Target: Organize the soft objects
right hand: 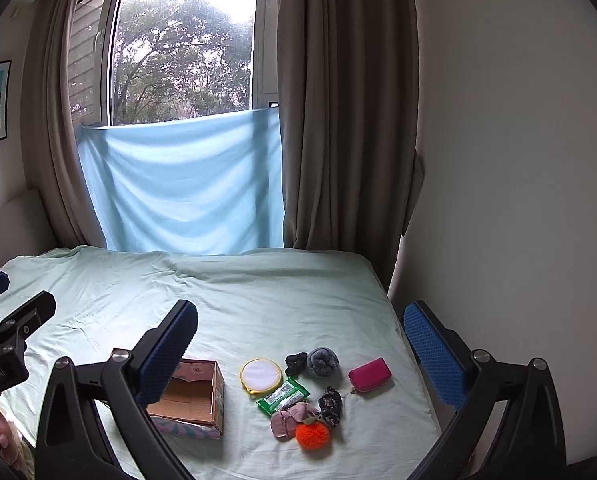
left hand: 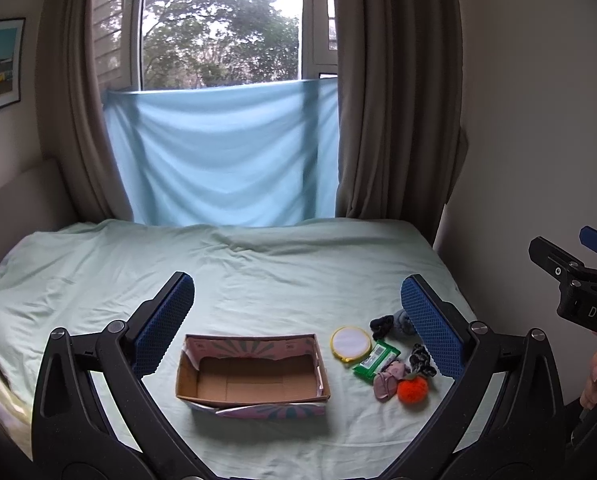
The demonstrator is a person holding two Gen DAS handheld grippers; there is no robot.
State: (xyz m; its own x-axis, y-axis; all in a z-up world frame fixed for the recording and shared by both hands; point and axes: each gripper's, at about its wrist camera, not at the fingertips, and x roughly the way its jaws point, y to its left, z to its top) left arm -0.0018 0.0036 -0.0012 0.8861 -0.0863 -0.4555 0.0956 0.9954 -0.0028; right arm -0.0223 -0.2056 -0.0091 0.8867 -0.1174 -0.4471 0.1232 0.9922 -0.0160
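An open cardboard box [left hand: 254, 378] [right hand: 196, 398] sits empty on the pale green bed sheet [left hand: 258, 280]. To its right lies a cluster of soft items: a round yellow-rimmed pad [left hand: 350, 342] [right hand: 260, 375], a green wipes pack [left hand: 375, 362] [right hand: 283, 395], a pink sock [left hand: 386, 380] [right hand: 290, 420], an orange pom-pom [left hand: 412, 389] [right hand: 312, 436], dark scrunchies [right hand: 330, 406], a grey fluffy ball [right hand: 322, 362] and a magenta pouch [right hand: 369, 374]. My left gripper [left hand: 298, 320] hovers open above the box. My right gripper [right hand: 300, 344] hangs open over the cluster. Neither holds anything.
The bed meets a beige wall on the right [right hand: 498, 200]. Brown curtains [left hand: 386, 120] and a light blue cloth [left hand: 226, 160] hang at the window behind the bed. A padded headboard [left hand: 14, 196] stands at left. Bare sheet stretches behind the box.
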